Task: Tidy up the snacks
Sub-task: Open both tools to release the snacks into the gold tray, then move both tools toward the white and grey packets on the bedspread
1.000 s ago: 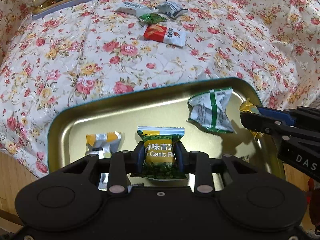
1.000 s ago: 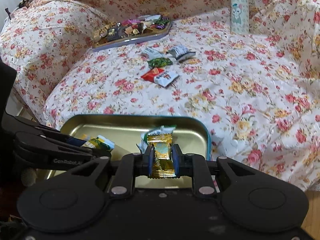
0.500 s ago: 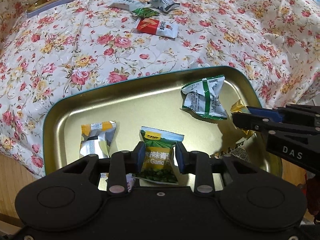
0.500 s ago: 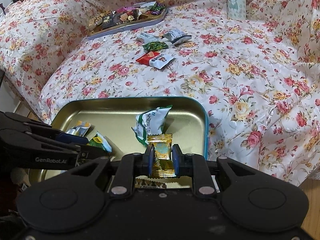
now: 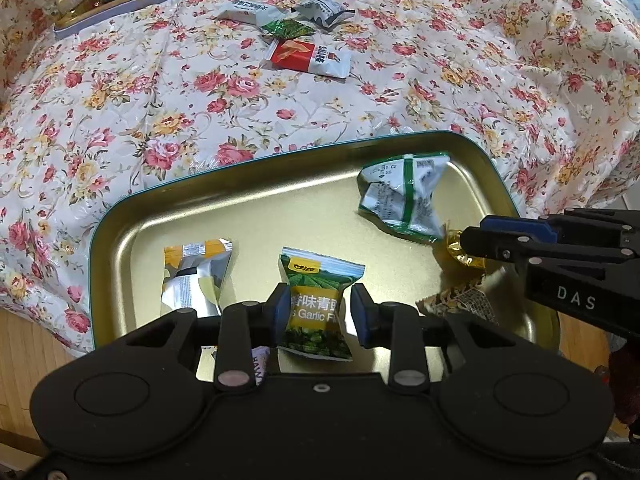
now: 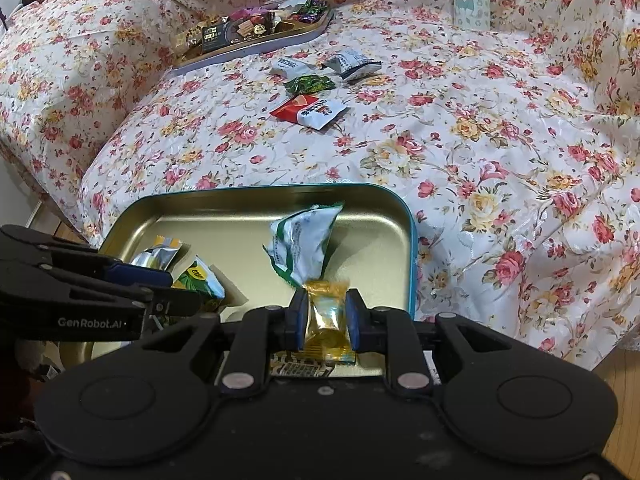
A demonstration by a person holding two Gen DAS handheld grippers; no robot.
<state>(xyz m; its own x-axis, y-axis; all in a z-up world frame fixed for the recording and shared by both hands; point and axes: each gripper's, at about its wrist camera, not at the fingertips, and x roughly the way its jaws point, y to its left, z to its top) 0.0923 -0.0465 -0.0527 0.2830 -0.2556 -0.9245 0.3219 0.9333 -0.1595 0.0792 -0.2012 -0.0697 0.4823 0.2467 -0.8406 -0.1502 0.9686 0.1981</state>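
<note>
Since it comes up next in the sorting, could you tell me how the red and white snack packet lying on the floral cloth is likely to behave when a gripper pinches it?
The red and white snack packet looks like a puffy sealed pouch, so it probably weighs little and gives under the pads. Its glossy film may slip. It lies flat on the floral cloth, so rolling seems unlikely.

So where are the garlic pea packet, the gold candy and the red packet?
garlic pea packet [image 5: 316, 312], left wrist view, yellow label
gold candy [image 6: 326, 320], right wrist view, wrapper middle
red packet [image 5: 296, 56], left wrist view, red half
</note>
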